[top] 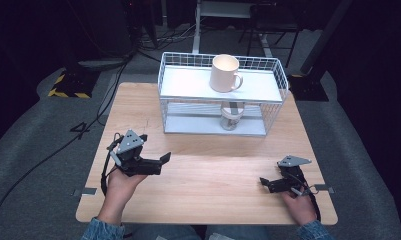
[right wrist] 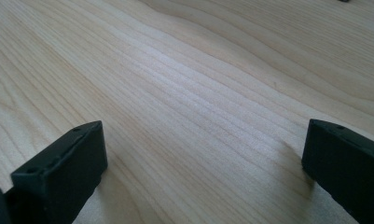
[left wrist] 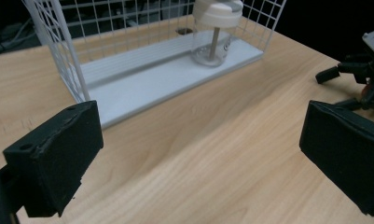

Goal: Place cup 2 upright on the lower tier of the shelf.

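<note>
1. We hold the left gripper over the near-left part of the wooden table, jaws wide apart and empty, aimed toward the white wire rack at the far side.
2. The thing nearest our work is the clear jar with a white lid, standing upright on the rack's lower shelf, right of centre. In the left gripper view the jar sits well ahead of the jaws, behind the open front of the rack.
3. A cream mug stands on the upper shelf directly above the jar, handle to the right.
4. Risk one: reaching into the lower shelf, we could catch a jaw or the grey top plate on the wire frame or the upper shelf edge, since the opening looks low. That could shake the rack and tip the mug.
5. Risk two: the jar looks smooth and round, so an off-centre squeeze could push it back or topple it.
6. The right gripper rests low near the table's near-right edge, jaws spread apart with nothing between them, looking at bare wood in its own view.
7. Both forearms come in from the near edge, wrists level, well apart from each other.
</note>
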`<state>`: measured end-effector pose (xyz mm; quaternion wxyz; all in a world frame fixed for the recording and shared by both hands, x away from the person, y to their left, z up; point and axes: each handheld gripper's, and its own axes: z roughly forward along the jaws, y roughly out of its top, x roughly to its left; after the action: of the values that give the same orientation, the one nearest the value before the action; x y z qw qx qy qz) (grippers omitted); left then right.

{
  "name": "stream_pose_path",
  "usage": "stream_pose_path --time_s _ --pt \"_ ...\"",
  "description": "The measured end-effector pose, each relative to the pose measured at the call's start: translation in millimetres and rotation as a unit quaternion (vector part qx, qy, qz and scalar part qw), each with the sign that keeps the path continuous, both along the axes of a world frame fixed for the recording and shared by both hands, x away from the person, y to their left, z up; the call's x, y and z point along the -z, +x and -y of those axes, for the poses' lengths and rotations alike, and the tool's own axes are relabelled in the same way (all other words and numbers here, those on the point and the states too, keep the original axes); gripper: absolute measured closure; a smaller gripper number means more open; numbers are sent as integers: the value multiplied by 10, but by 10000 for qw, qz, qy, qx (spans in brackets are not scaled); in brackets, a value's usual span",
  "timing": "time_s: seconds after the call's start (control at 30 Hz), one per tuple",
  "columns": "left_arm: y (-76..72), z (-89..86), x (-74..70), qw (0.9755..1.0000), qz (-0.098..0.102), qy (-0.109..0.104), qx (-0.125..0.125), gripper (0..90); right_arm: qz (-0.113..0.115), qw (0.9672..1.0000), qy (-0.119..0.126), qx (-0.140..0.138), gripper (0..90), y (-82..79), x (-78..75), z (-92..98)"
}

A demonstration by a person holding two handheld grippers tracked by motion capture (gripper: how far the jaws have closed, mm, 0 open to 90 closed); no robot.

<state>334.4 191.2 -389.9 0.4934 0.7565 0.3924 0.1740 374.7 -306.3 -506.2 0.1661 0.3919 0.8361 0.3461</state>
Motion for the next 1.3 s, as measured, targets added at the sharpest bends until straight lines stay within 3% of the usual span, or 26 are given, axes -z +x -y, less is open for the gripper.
stream_pose_path --time_s 0.17,0.33,0.47,0.7,0.77,0.9,0.93,1.13,1.3 --pt "-119 -11 107 10000 -26 58 -30 1 0 10000 1 -1 1 0 0 0" --pt "-186 -14 243 9998 -183 100 66 6 1 10000 -1 1 1 0 0 0" --pt "-182 1 352 9987 -361 357 8 12 2 10000 -1 -1 1 0 0 0" --pt "-155 -45 531 9969 -654 427 -61 12 1 10000 -1 1 1 0 0 0" --pt "-138 -79 634 9943 -924 526 -47 12 2 10000 -2 2 1 0 0 0" --pt "-129 -105 719 9920 -1084 644 -65 12 1 10000 -1 0 1 0 0 0" --pt "-128 -114 765 9905 -1173 716 -62 12 2 10000 -2 1 1 0 0 0" --pt "-103 -115 879 9867 -1334 924 -89 14 2 10000 -3 1 1 0 0 0" --pt "-81 -119 933 9850 -1392 1005 -155 19 3 10000 -3 2 2 -1 0 0"
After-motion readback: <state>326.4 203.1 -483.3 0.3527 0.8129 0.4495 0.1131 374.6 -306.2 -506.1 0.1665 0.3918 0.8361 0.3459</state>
